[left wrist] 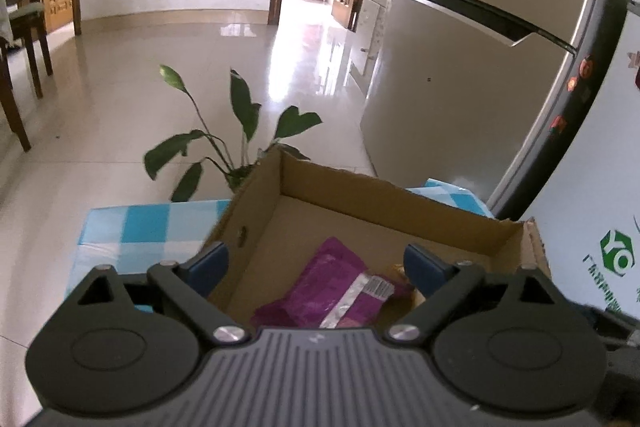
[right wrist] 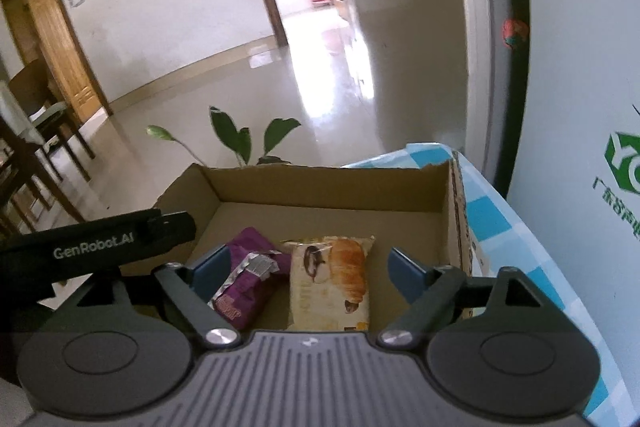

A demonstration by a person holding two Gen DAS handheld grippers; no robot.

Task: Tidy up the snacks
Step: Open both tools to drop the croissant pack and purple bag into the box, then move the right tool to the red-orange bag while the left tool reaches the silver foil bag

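Observation:
An open cardboard box point(left wrist: 340, 195) point(right wrist: 320, 183) sits on a blue-and-white checked table point(left wrist: 136, 231) point(right wrist: 500, 227). A purple snack packet point(left wrist: 328, 287) point(right wrist: 248, 279) lies flat in the box. A cream croissant packet point(right wrist: 336, 279) lies to its right; only its edge point(left wrist: 400, 273) shows in the left wrist view. My left gripper point(left wrist: 316, 267) is open and empty above the purple packet. My right gripper point(right wrist: 308, 267) is open and empty above both packets. The left gripper's black body point(right wrist: 100, 243) shows at the box's left wall.
A potted green plant point(left wrist: 236, 131) point(right wrist: 240, 139) stands on the floor behind the box. A silver fridge point(left wrist: 480, 67) point(right wrist: 420, 47) stands at the right, next to a white carton with green print point(left wrist: 592, 227) point(right wrist: 580, 87). Wooden chairs point(left wrist: 20, 39) point(right wrist: 36, 147) stand at the left.

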